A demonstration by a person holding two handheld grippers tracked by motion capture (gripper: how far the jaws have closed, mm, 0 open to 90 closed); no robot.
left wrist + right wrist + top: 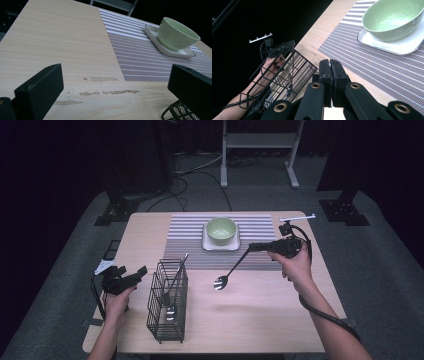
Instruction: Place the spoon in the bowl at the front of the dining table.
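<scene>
right tongs (251, 247): jaws clamped on handle of spoon (230, 270), its bowl hanging over bench (260, 315) right of wire caddy (168, 301) | left tongs (131, 273): jaws apart, holding nothing, left of caddy | second spoon (171, 296): standing inside caddy

Green bowl (221, 230) on white plate (220, 245), striped placemat (190, 240).

A: Any words, labels or numbers you can read here?

B: None. The bowl (221, 230) and the plate (208, 245) under it are plain, and the striped mat (190, 240) carries only lines.

A: The wire basket (167, 302), the table (250, 320)?

B: No letters, no brand, no digits on either.
</scene>
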